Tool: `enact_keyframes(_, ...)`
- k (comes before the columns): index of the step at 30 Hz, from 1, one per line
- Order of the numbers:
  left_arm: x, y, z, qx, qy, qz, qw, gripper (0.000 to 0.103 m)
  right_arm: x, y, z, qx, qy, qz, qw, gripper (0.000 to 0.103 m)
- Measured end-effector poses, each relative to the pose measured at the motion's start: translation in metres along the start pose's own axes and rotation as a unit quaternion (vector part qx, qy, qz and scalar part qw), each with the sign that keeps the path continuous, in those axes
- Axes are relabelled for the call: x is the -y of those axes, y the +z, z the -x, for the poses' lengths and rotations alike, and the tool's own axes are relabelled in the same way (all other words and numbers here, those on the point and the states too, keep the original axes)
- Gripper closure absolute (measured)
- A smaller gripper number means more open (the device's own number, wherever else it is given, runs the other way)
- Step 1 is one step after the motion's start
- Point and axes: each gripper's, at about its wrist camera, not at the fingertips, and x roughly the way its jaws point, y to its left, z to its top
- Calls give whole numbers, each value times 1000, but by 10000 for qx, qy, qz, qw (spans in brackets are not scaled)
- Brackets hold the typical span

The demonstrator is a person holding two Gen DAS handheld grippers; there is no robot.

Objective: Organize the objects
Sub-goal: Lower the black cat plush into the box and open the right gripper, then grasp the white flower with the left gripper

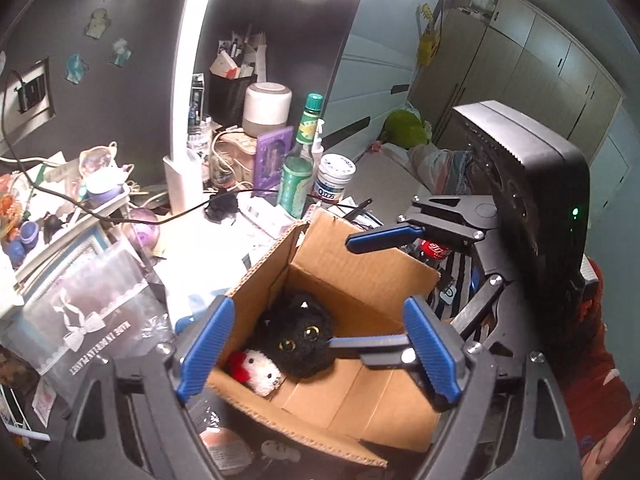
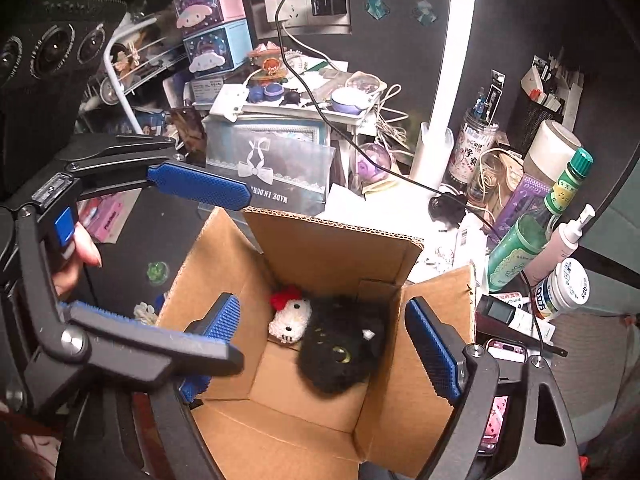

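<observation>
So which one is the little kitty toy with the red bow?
Find the open cardboard box in the middle of the messy desk and look down at its bottom. Two plush toys lie there touching: the small white kitty plush sits beside a bigger black cat plush. The kitty is white with a red bow; its neighbour is black with yellow eyes.

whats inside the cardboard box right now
Inside the cardboard box lie two plush toys side by side: a black cat plush and a smaller white kitty plush with a red bow. The bare floor shows beside them. Anything under the plushes is hidden.
</observation>
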Motion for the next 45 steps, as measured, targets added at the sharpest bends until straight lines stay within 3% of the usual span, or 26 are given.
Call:
enact_keyframes(5,-13,-22,40,351,273,51,9990,16,-16,-4,8,343,-195,138,9991,20)
enact_keyframes(7,-21,-35,57,557,397,121,9976,12,-37,-8,15,626,-366,302,9969,15)
enact_keyframes(8,-27,-45,67,659,524,212,9962,12,-48,-10,17,774,-361,410,9955,7)
enact_keyframes(11,-46,-73,89,883,828,447,9916,12,-83,-17,23,1162,-322,709,9902,5)
enact_keyframes(20,-94,-165,117,1219,1637,1007,9738,12,-176,-24,-7,1257,910,1186,9807,2)
enact_keyframes(24,-114,-204,112,1249,1814,1218,9678,11,-206,-38,-42,880,1691,1133,9751,2)
enact_keyframes(26,-125,-225,105,1180,1853,1305,9668,11,-217,-48,-60,753,1741,1170,9749,3)
enact_keyframes(28,-133,-240,98,1097,1898,1384,9658,11,-227,-61,-82,666,1624,1270,9762,6)
enact_keyframes(30,-139,-255,91,1033,1935,1476,9644,11,-233,-74,-110,361,1755,1193,9766,18)
enact_keyframes(32,-141,-267,86,965,1884,1521,9654,11,-230,-82,-131,78,1963,1019,9752,21)
enact_keyframes(34,-141,-275,82,906,1831,1525,9670,11,-231,-90,-149,-88,1914,972,9767,25)
enact_keyframes(36,-141,-282,79,844,1800,1554,9676,11,-236,-95,-160,-52,1675,1095,9798,30)
enact_keyframes(40,-143,-295,72,664,1778,1653,9678,11,-237,-96,-168,47,1604,1106,9808,34)
enact_keyframes(45,-143,-305,66,582,1568,1754,9702,11,-248,-96,-167,156,1277,1445,9811,61)
